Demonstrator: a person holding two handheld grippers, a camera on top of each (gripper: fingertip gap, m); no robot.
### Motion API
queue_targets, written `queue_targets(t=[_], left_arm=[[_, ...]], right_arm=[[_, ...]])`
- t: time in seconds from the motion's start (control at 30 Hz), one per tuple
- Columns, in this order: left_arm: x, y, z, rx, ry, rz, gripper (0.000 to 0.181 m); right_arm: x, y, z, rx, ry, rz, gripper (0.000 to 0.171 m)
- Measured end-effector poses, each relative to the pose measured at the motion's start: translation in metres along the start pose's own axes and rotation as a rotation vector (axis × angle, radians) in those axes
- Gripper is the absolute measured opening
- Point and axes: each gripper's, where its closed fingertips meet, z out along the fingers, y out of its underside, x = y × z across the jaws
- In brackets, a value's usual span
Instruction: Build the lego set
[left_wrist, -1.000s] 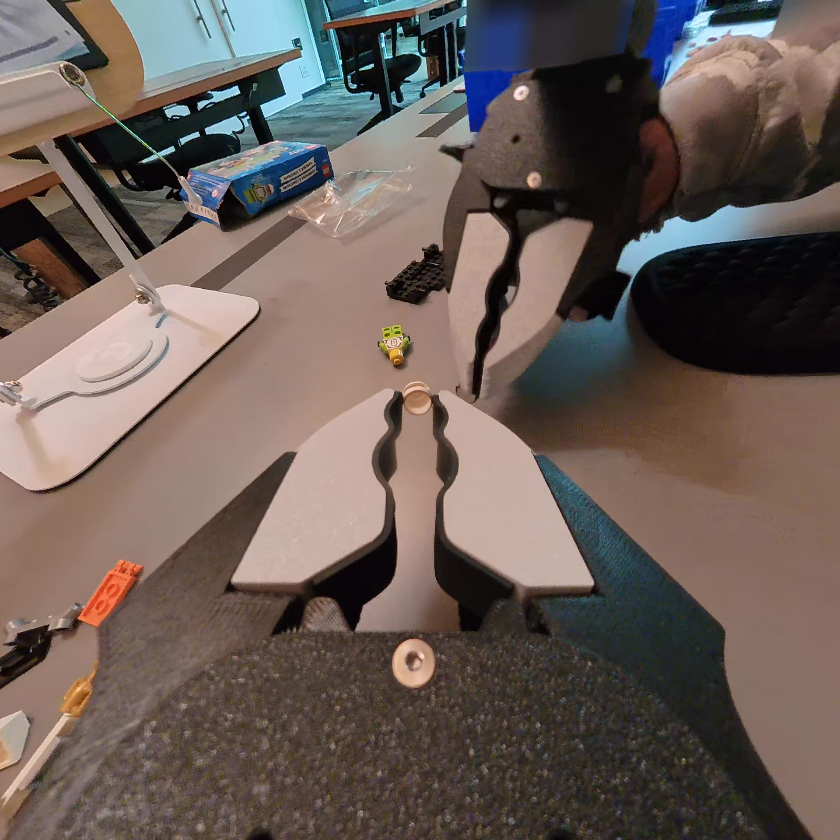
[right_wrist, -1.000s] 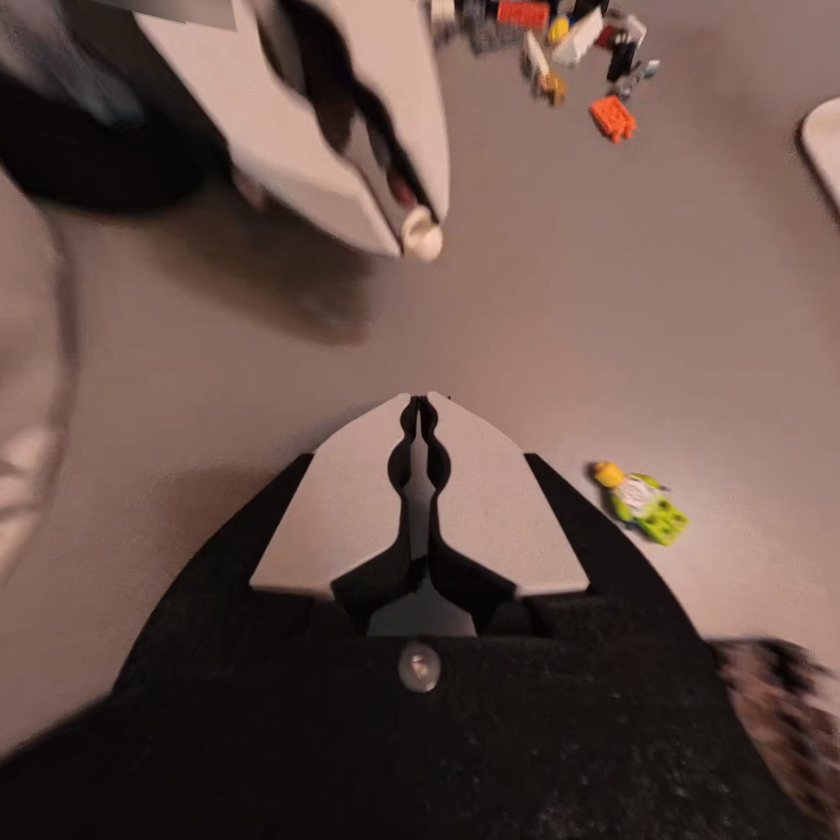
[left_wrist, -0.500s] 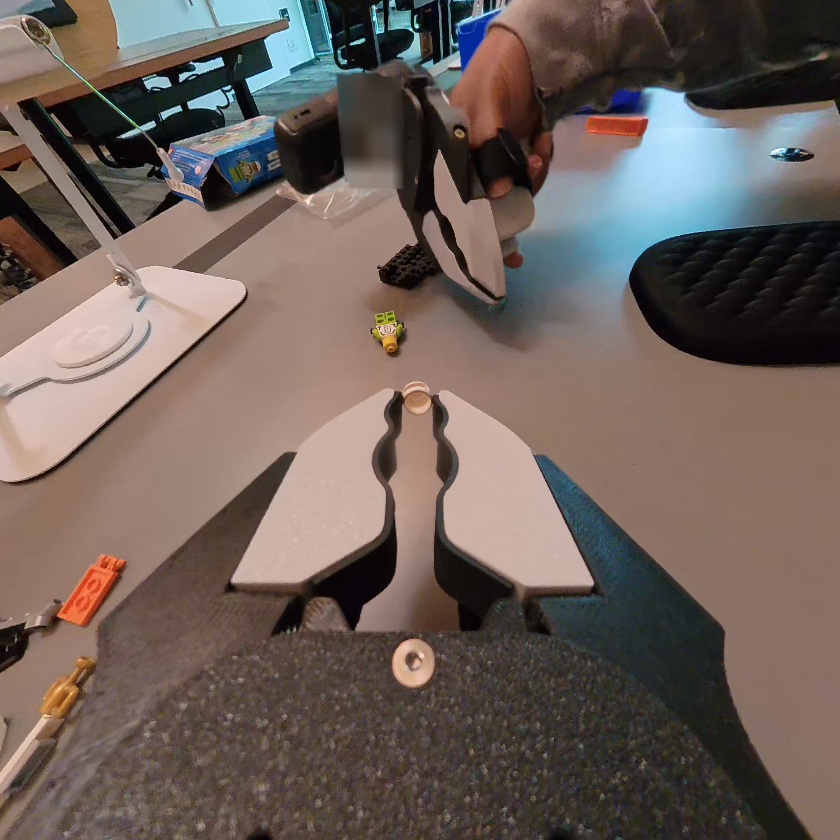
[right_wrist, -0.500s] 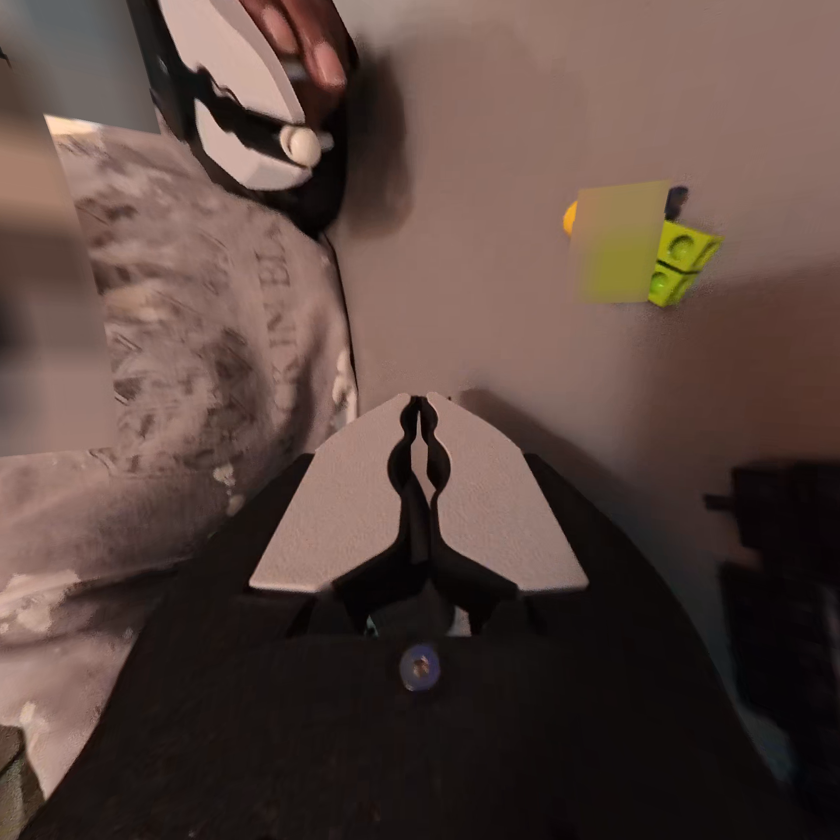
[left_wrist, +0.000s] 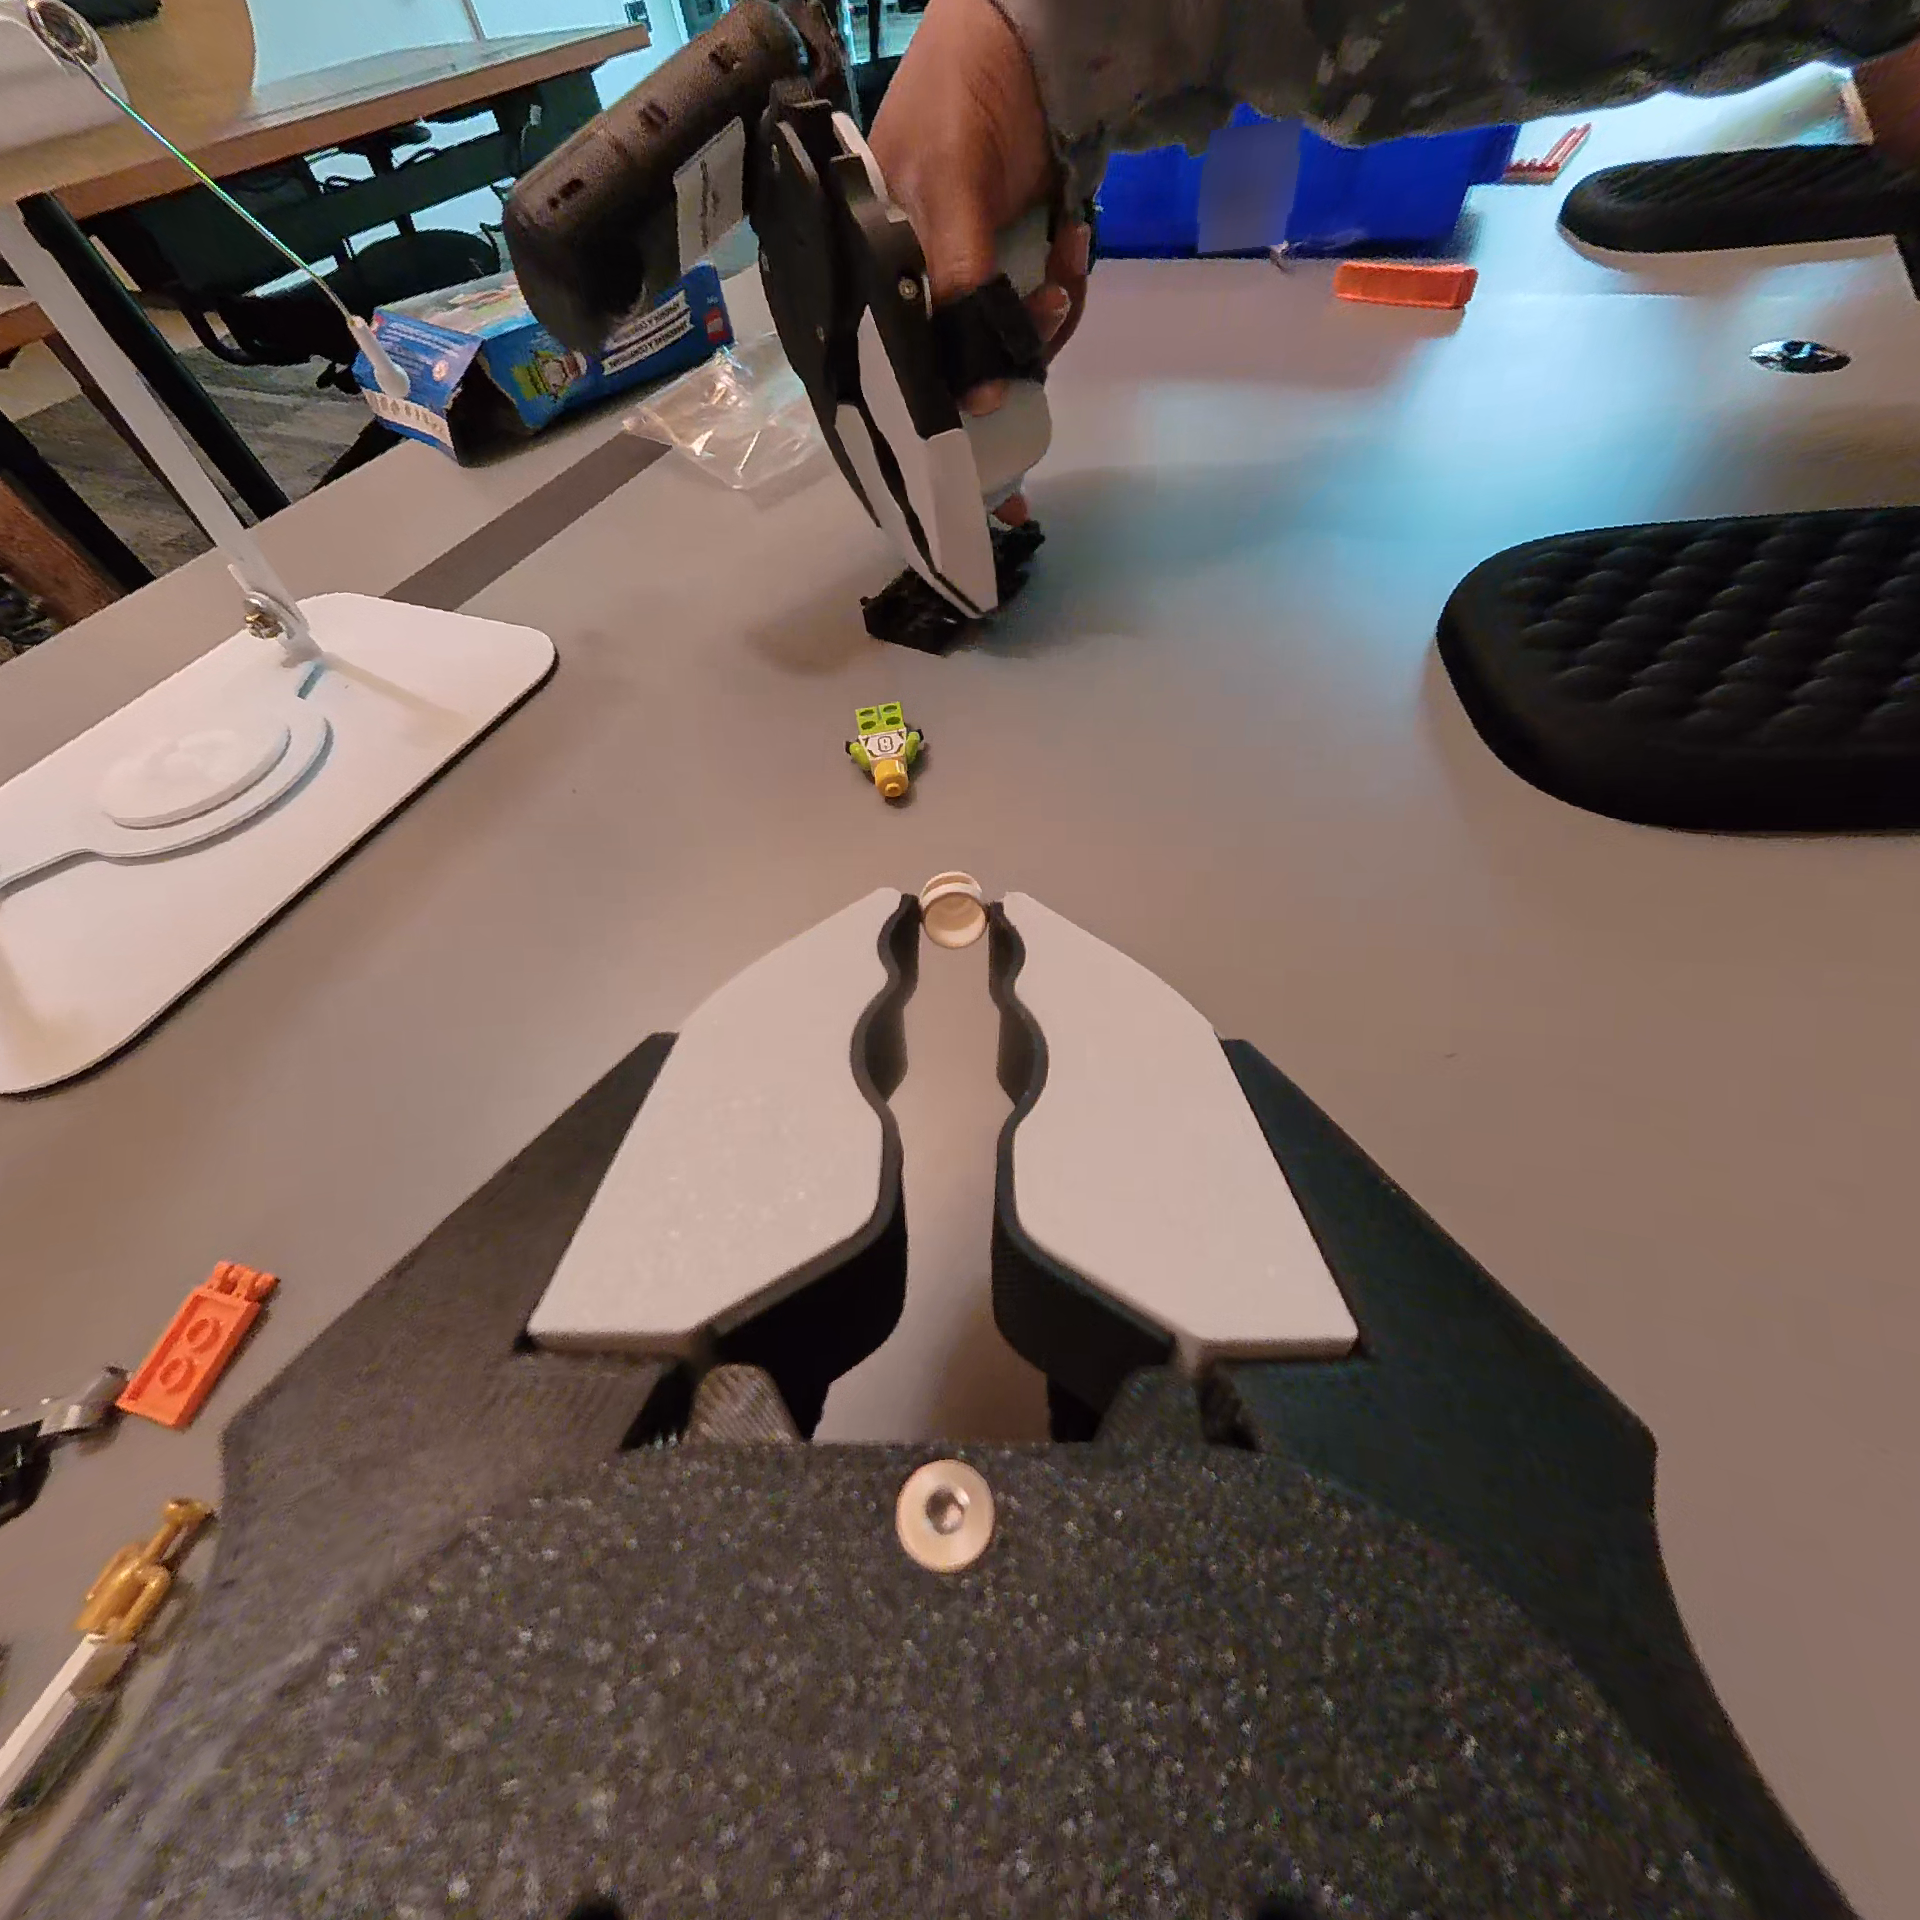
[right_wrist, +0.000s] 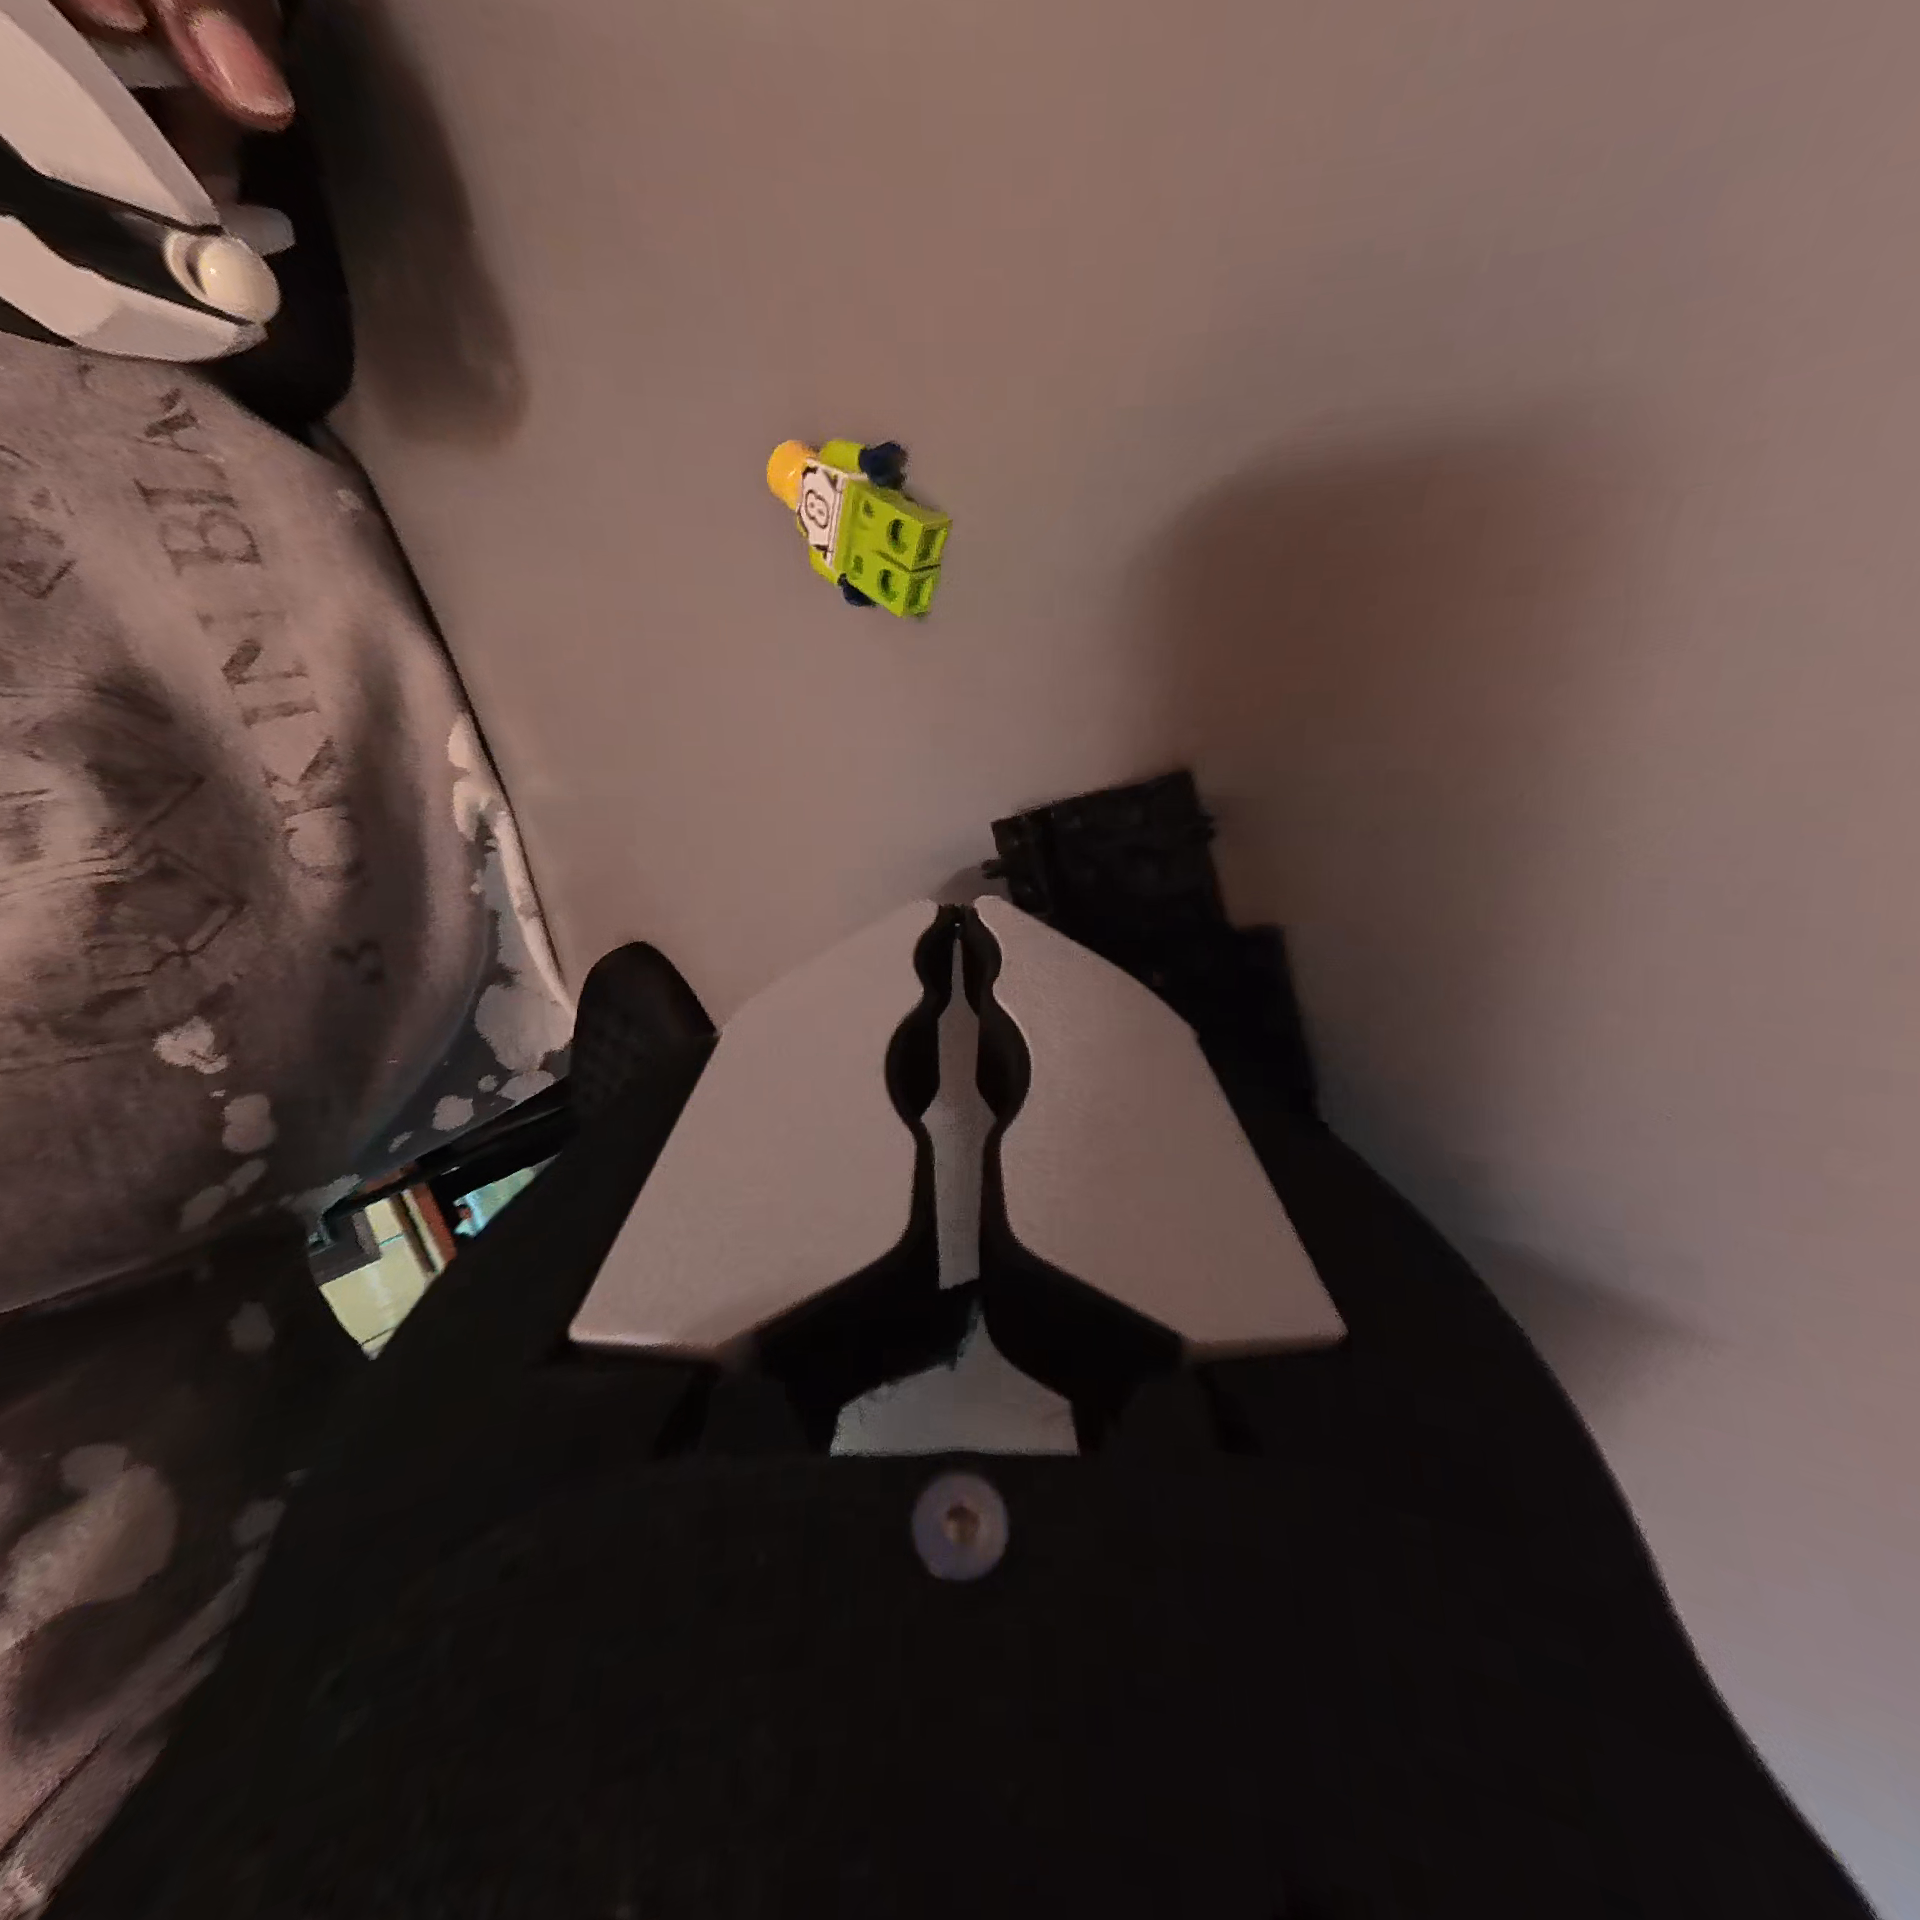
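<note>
I keep my left gripper (left_wrist: 954, 920) low over the grey table (left_wrist: 1299, 935), its tips clamped on a small white round piece (left_wrist: 952, 914), held clear, I judge, for fitting later. My right gripper (left_wrist: 961, 592), tips together and empty, points down onto the black brick assembly (left_wrist: 914, 621) at twelve o'clock from my left. The lime-green minifigure (left_wrist: 883, 746) lies on its back between them, apart from both.

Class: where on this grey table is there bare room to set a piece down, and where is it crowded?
Bare: between the minifigure and black mat, and between the white stand base and left gripper. Crowded: loose pieces around the orange plate, and the black brick assembly under the right gripper.
</note>
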Motion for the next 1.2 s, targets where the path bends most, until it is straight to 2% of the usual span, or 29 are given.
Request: queue_targets(t=[0.83,1.1,1.2], left_arm=[[0.0,0.006,0.003,-0.021,0.003,-0.001,0.012],[0.0,0.005,0.002,-0.02,0.003,-0.001,0.012],[0.001,0.005,0.003,-0.02,0.006,0.002,0.012]], right_arm=[[0.037,-0.012,-0.049,0.302,0.245,-0.069,0.007],[0.031,-0.017,-0.048,0.359,0.612,-0.478,0.005],[0.033,-0.014,-0.046,0.365,0.743,-0.563,0.012]])
